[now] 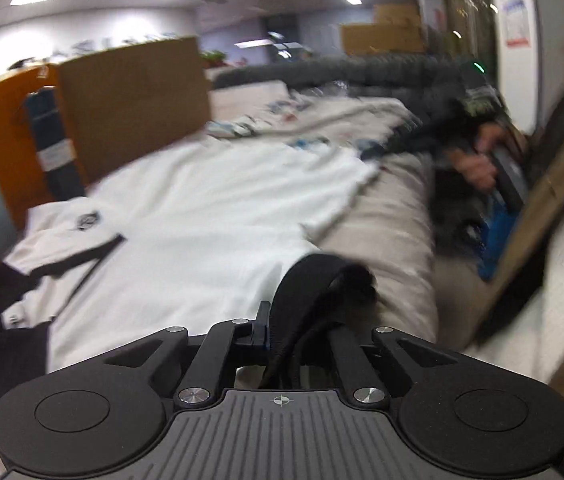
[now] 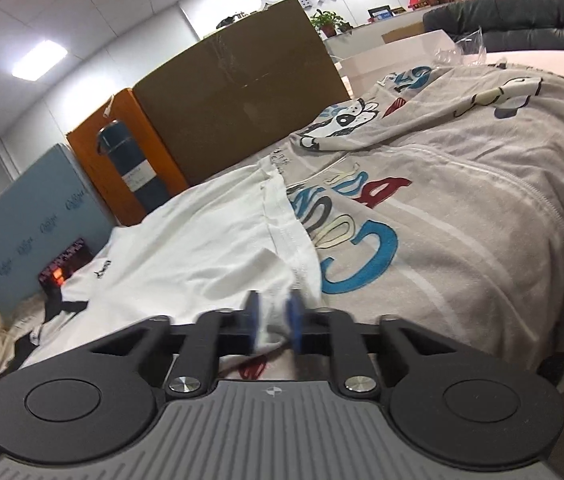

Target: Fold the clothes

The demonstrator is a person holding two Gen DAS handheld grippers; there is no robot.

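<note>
White T-shirt (image 2: 201,236) w/ black trim lies spread on a grey cartoon-print blanket (image 2: 462,184) covering the bed; small dark logo near its chest, black collar/sleeve edging toward the far left end. Right gripper (image 2: 273,322): blue-padded fingers (image 2: 294,320) narrow, pinching a bunched bit of the shirt's white hem just beside the blanket's blue lettering. Left gripper (image 1: 294,320): fingers close together w/ a black fabric band, prob. the shirt's cuff or trim, standing up between them; left view is motion-blurred, so cannot tell for sure whether the pads actually clamp it. In the left view the shirt (image 1: 209,208) runs from the gripper toward the logo end, black trim (image 1: 81,256) lying across it at left; beige part of the blanket (image 1: 394,232) to the right. Person's hand (image 1: 478,160) in a dark sleeve shows at far right in the left view, holding the other gripper body, blurred. Behind the bed: big brown cardboard box (image 2: 237,92), orange panel (image 2: 121,152) w/ a dark teal cylinder (image 2: 129,168) leaning on it, blue-grey board (image 2: 29,216), dark sofa (image 2: 522,20) at the back, potted plants (image 2: 328,20) on a white counter, ceiling lights on.
</note>
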